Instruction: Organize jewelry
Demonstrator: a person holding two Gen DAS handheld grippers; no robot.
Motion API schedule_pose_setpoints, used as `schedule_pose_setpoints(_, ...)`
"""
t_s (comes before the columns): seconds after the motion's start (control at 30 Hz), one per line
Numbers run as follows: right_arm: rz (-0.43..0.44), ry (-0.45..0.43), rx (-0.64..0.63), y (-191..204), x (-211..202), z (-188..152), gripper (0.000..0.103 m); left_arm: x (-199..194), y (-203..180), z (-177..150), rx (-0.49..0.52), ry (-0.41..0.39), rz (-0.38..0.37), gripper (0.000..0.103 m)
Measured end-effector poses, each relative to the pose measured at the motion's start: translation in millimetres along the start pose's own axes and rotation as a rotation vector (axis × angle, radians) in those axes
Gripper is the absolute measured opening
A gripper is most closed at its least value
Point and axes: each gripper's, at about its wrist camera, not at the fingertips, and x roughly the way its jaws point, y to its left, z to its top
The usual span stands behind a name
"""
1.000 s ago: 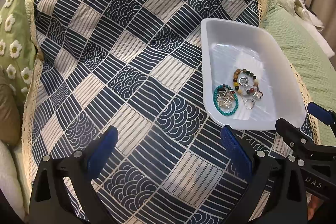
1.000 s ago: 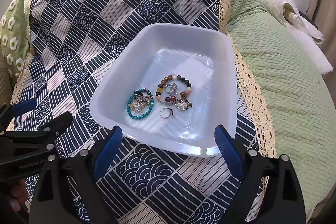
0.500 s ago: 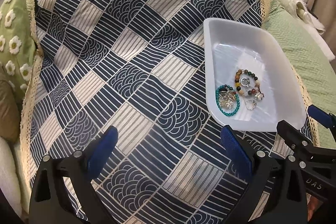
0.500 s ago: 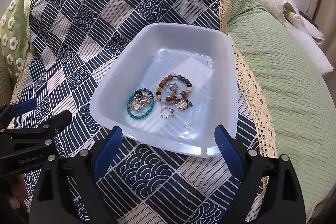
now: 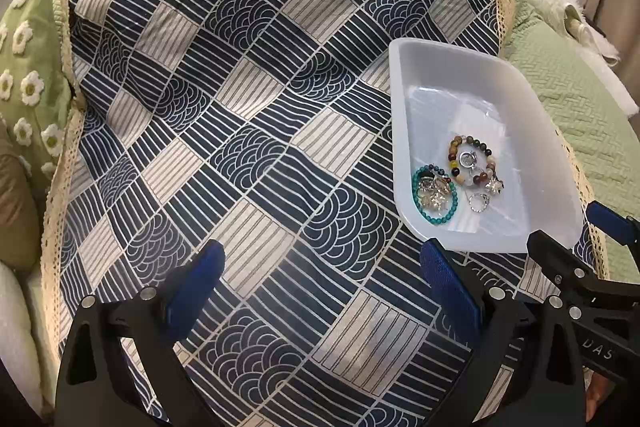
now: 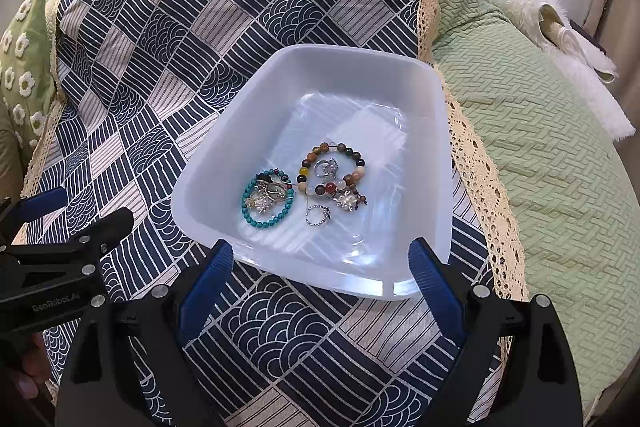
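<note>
My right claw (image 6: 318,277) hangs wide and empty just short of the tray's (image 6: 436,155) near rim, its long axis running away from me. Inside lie a teal bracelet (image 6: 267,203) around small silver pieces, a mixed-bead bracelet (image 6: 334,169) around a ring, and a loose ring (image 6: 318,216), clustered toward the near end. My left claw (image 5: 318,277), also wide and empty, hovers over the patterned cloth (image 5: 240,131), the tray (image 5: 540,147) off to its right. "GenRobot.AI" reads on the left claw's body in the right wrist view; "DAS" shows on the right one. Beyond the cloth's lace edge lies a green cover (image 6: 540,167).
</note>
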Motion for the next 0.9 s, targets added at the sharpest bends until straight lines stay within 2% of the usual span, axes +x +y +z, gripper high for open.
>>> schedule_pose_setpoints(0.9,-0.007,-0.002,-0.005,1.5,-0.5,-1.2,0.088,1.5,-3.2,-0.9,0.01,0.008,-0.006,0.094)
